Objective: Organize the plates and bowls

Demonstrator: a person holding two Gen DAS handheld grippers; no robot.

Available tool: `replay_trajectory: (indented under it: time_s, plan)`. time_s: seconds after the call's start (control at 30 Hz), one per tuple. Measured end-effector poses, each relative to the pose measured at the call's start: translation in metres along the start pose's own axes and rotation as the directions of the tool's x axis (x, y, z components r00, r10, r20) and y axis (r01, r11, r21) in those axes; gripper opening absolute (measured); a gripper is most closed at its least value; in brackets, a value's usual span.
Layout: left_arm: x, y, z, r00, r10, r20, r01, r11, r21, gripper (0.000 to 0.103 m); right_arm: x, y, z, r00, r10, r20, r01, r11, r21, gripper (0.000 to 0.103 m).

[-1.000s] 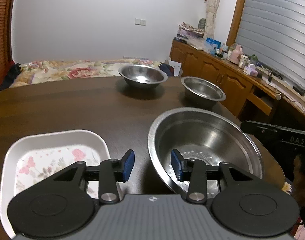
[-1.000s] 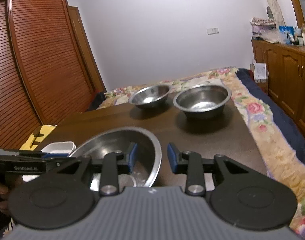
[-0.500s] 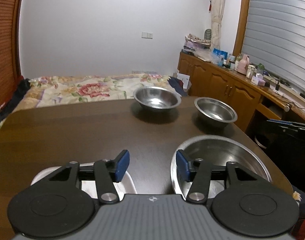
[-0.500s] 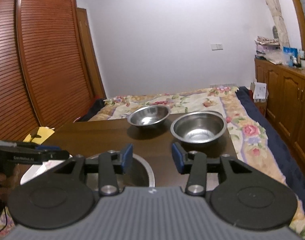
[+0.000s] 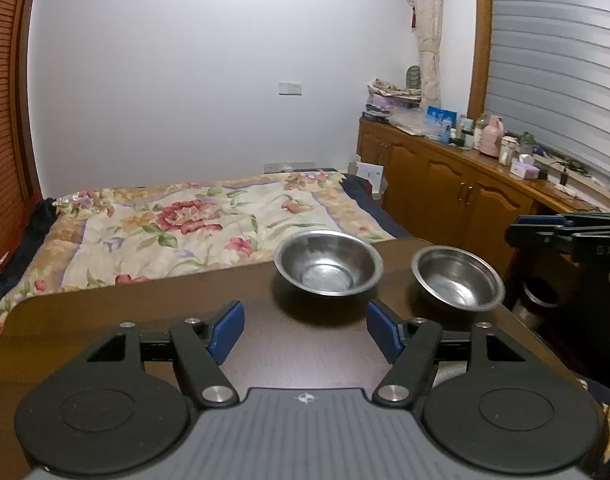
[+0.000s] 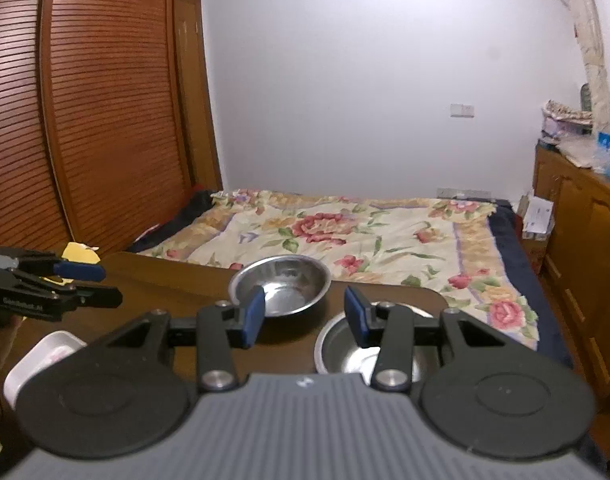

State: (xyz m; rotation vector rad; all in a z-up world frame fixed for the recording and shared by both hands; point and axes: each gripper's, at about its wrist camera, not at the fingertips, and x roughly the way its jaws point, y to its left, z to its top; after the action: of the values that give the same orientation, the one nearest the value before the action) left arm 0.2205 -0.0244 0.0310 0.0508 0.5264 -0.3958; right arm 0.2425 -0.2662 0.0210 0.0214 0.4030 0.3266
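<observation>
Both tongs hang raised above the bench [image 5: 105,320], gaping and holding nothing, so this reads as the pause before a first pick. Two steel bowls show: the far bowl [image 5: 328,261] near the bed-side edge, the right bowl [image 5: 457,278] just beside it. One white plate [image 6: 45,354] lies well apart from the far bowl. Next, the left tongs [image 5: 305,330] or right tongs [image 6: 303,314] must drop to a rim.
</observation>
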Motion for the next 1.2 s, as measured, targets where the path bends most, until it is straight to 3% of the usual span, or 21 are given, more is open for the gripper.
replay_trajectory:
  time_s: [0.23, 0.6, 1.07, 1.2]
  plan:
    - [0.037, 0.003, 0.011, 0.999, 0.019, -0.031, -0.019, 1.000, 0.000, 0.071, 0.059, -0.010, 0.007, 0.995, 0.047, -0.092, -0.047, 0.999, 0.003, 0.045]
    - [0.100, 0.017, 0.019, 0.995, -0.017, -0.098, 0.015, 1.000, -0.019, 0.071, 0.126, -0.020, 0.012, 0.974, 0.084, -0.210, -0.082, 0.996, 0.022, 0.045]
    - [0.142, 0.030, 0.021, 0.986, -0.074, -0.148, 0.063, 0.995, -0.073, 0.070, 0.156, -0.021, 0.013, 0.946, 0.106, -0.306, -0.099, 0.994, 0.038, 0.045]
    - [0.147, 0.030, 0.021, 0.984, -0.080, -0.162, 0.065, 0.994, -0.091, 0.065, 0.159, -0.022, 0.015, 0.939, 0.128, -0.318, -0.115, 0.992, 0.058, 0.045]
